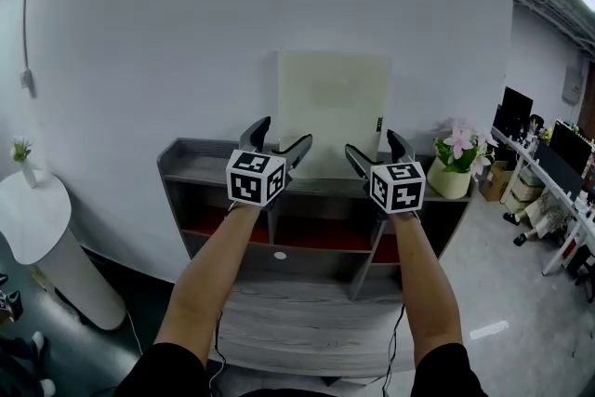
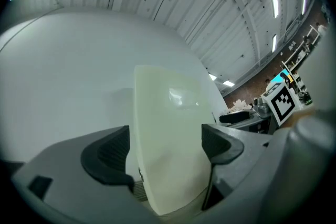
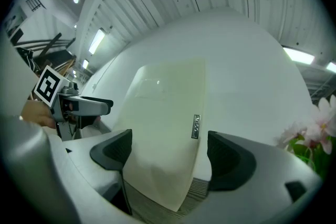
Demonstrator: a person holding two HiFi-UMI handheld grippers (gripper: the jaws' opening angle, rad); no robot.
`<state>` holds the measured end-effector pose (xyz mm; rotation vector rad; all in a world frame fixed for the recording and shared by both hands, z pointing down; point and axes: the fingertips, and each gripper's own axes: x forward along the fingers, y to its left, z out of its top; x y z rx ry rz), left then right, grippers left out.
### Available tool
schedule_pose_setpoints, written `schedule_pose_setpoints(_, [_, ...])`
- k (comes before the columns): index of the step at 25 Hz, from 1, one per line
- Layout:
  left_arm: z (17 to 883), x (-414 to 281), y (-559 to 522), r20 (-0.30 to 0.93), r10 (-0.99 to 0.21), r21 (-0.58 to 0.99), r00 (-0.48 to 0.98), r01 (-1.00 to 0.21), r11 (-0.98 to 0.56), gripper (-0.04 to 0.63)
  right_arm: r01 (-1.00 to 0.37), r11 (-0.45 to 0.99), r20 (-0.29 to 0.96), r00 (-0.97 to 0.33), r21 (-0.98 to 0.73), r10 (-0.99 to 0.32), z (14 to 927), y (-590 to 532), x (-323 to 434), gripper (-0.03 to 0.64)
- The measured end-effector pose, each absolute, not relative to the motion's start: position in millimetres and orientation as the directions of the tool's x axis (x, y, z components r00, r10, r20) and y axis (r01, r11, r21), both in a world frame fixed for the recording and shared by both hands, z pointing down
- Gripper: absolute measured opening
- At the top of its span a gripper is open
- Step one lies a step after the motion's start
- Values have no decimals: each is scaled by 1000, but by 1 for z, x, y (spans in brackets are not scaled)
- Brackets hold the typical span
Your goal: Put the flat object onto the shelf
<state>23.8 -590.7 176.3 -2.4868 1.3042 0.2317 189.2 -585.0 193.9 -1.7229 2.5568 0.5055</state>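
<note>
A: Quickly, where does the pale cream flat rectangular panel sit?

B: Upright on the top board of the grey wooden shelf unit, back leaning on the white wall. That lean is what keeps it standing on its thin bottom edge. Neither tool supports it.

A: Left gripper?

B: Jaws spread wide, nothing pinched. In the left gripper view the panel shows in the gap between the jaws, just beyond the tips. The dark pads look clear of it.

A: Right gripper?

B: Same, jaws apart and empty. The panel is ahead of them, a bit toward the left jaw. Its edge with the small metal tag falls inside the gap, with no pad contact.

A: Why is each one at a bottom corner?

B: My read: one tool per lower corner keeps a wide thin sheet level, and waiting there guards against a slip.

A: Task status?

B: Looks placed, I'd say. The risk is the base skidding forward. The pink potted flowers stand out past the right jaw's outer side, apart from the panel.
</note>
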Motion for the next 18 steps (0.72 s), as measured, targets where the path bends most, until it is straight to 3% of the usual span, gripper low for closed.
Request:
schedule_pose_setpoints(5, [178, 14, -536, -397, -741, -185, 541, -838, -513, 409, -916, 346, -339, -397, 202, -853, 186, -526, 193, 439])
schedule_pose_setpoints(8, [194, 16, -501, -440, -718, -196, 539, -838, -509, 332, -923, 343, -409, -385, 174, -828, 193, -492, 195, 434])
schedule_pose_setpoints(9, [201, 15, -491, -449, -716, -190, 534, -840, -508, 279, -924, 343, -418, -382, 167, -825, 199, -483, 194, 416])
schedule_pose_setpoints(11, [215, 10, -475, -456, -722, -160, 519, -847, -508, 212, -930, 341, -436, -365, 136, -822, 214, -466, 197, 252])
schedule_pose_setpoints(14, [238, -3, -460, -458, -735, -99, 500, -850, -517, 87, -927, 365, -457, -361, 84, -813, 233, -442, 194, 88])
schedule_pose_setpoints(18, [275, -11, -452, -418, -763, -40, 493, -849, -526, 8, -920, 387, -432, -371, 54, -822, 261, -421, 188, 35])
